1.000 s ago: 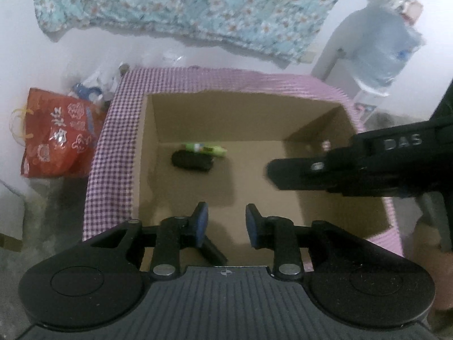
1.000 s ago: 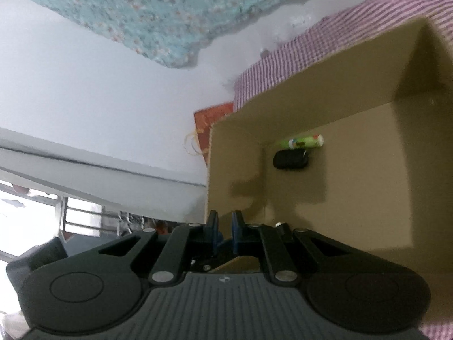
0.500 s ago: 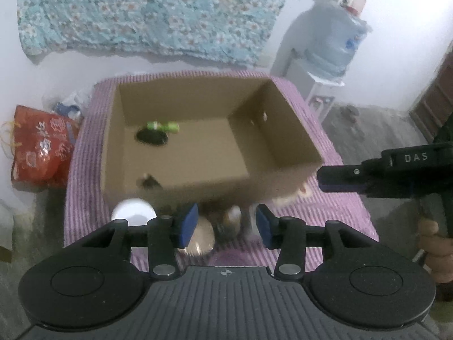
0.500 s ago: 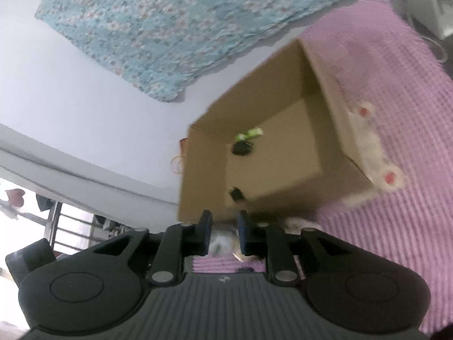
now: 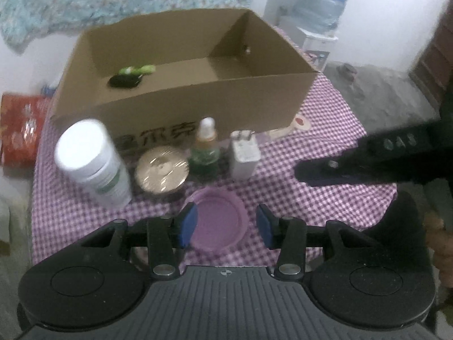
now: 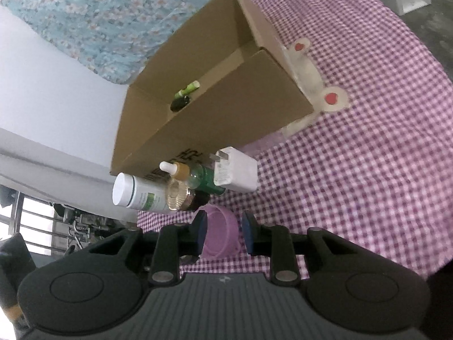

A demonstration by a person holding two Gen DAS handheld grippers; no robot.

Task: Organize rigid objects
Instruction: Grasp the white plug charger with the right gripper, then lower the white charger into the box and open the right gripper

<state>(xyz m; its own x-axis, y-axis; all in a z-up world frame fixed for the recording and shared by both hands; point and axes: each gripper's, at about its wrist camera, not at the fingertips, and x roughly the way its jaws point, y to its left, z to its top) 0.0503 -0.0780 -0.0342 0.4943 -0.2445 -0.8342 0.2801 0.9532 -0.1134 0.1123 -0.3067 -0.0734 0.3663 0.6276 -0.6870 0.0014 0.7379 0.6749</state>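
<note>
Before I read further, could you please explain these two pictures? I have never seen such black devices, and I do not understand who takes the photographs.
A person holds a two-finger gripper in each hand; each carries a camera looking along its fingers. One view shows the left gripper, open and empty, the other the right gripper, also open and empty. On the purple checked tablecloth stands a brown cardboard box. Before it: a white plastic bottle, a gold-lidded round jar, a small green dropper bottle, a white plug charger and a purple round lid.
</note>
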